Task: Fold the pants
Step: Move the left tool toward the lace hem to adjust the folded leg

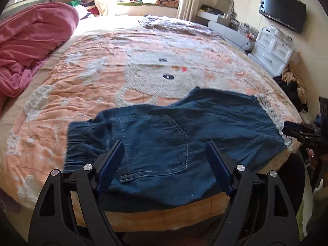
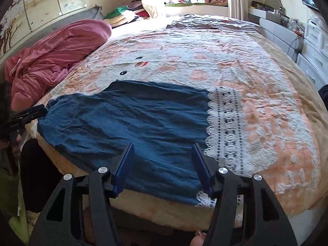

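Note:
Dark blue denim pants (image 1: pixel 176 139) lie flat near the front edge of the bed, elastic waistband to the left, back pocket (image 1: pixel 157 147) up. In the right wrist view the pants (image 2: pixel 131 123) end at a white lace hem (image 2: pixel 225 131). My left gripper (image 1: pixel 164 151) is open and empty, just above the pocket area. My right gripper (image 2: pixel 163 153) is open and empty above the leg end. Each gripper shows at the edge of the other's view, the right one (image 1: pixel 299 132) and the left one (image 2: pixel 28 112).
The bed has a peach quilt (image 1: pixel 98 78) with a white cartoon cat. A pink blanket (image 1: pixel 30 47) is heaped at the left. White drawers (image 1: pixel 272 51) and a wall TV (image 1: pixel 283 10) stand at the right. Clothes are piled by the window.

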Demonstrator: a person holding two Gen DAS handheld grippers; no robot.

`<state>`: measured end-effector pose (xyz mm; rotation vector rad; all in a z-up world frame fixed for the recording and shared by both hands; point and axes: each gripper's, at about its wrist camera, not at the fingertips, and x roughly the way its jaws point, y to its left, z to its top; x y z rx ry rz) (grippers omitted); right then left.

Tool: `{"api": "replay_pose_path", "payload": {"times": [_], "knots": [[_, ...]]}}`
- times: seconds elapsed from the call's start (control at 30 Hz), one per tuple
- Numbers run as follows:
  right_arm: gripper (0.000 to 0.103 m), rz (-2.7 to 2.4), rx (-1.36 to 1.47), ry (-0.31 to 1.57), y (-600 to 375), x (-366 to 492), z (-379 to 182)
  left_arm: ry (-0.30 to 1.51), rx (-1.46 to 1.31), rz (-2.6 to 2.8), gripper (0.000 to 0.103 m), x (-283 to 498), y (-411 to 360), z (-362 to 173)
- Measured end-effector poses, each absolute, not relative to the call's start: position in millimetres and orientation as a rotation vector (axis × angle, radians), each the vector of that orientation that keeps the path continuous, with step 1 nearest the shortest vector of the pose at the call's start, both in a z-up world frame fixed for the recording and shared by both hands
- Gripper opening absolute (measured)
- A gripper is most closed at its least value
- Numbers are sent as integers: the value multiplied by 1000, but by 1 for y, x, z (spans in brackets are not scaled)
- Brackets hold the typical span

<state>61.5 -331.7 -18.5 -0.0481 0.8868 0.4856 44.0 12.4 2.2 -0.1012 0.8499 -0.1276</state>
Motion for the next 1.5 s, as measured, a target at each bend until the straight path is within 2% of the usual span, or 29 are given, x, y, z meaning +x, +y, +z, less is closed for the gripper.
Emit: {"api": "replay_pose_path", "payload": {"times": [0.2,0.53,0.63,0.67,0.8,0.97,1.5], "knots": [[60,442,-72,1013,-323,75,-52,961,55,-76,77,36,2,-47],[61,437,-35,996,-331,63,-63,944,21,-114,81,28,12,-54],[67,450,62,973,-350,56,-50,925,30,-114,85,23,11,-44],[71,444,79,954,-355,53,-45,918,31,-112,91,21,11,-40],[74,402,102,884,-373,40,-25,889,4,-121,93,17,9,-22],[84,354,111,844,-389,30,-15,845,2,-148,93,15,-2,-3],[90,264,187,821,-413,21,-18,789,80,-335,93,65,-91,39]]}}
